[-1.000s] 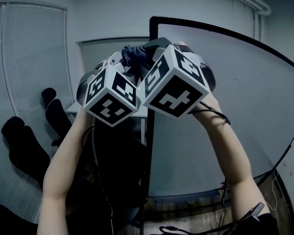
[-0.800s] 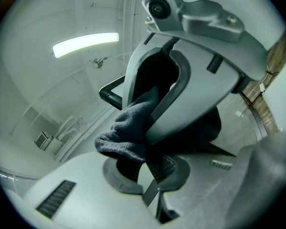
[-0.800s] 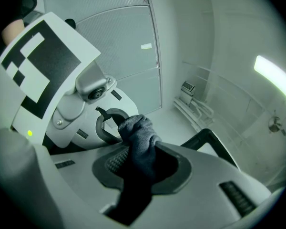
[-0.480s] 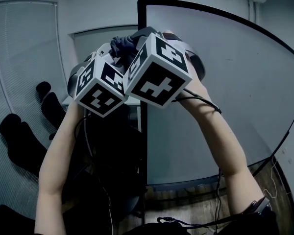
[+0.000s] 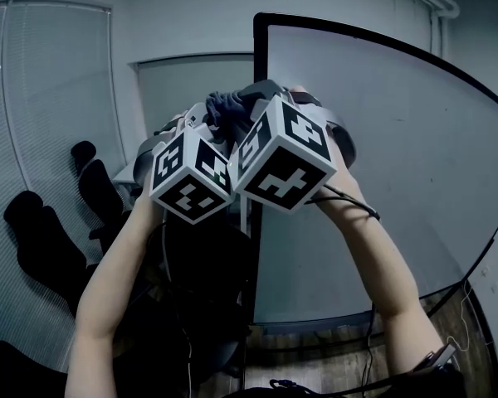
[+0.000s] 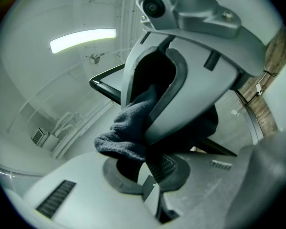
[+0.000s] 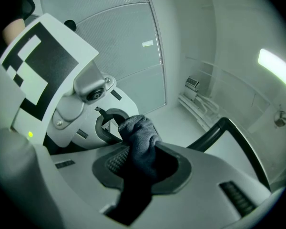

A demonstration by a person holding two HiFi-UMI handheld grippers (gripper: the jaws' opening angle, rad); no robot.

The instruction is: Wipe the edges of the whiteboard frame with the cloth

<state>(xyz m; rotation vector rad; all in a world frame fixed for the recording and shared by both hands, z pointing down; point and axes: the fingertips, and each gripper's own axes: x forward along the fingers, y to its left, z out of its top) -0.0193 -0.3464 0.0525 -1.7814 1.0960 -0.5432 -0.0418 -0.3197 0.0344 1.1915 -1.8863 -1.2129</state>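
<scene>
The whiteboard [image 5: 382,156] stands upright with a black frame [image 5: 258,73]. Both grippers are raised close together at its left edge, a little below the top-left corner. A dark knitted cloth [image 5: 226,106] is bunched between them. My left gripper [image 5: 201,121] is shut on the cloth [image 6: 126,130], and its own jaws [image 6: 143,171] show low in the left gripper view. My right gripper [image 5: 261,98] is shut on the same cloth [image 7: 139,140]. The frame's corner [image 6: 105,82] shows behind the cloth, and a frame bar [image 7: 229,130] runs to its right in the right gripper view.
Black office chairs [image 5: 41,239] stand at the left below a window with blinds [image 5: 50,98]. Cables lie on the wooden floor [image 5: 340,359] under the board. A ceiling light [image 6: 83,39] glows overhead. A marker cube [image 7: 38,70] of the left gripper fills the right gripper view's left.
Both grippers, with the cloth between them, have slid a little lower along the board's left edge, away from the top corner. The head view swayed left, then back.
</scene>
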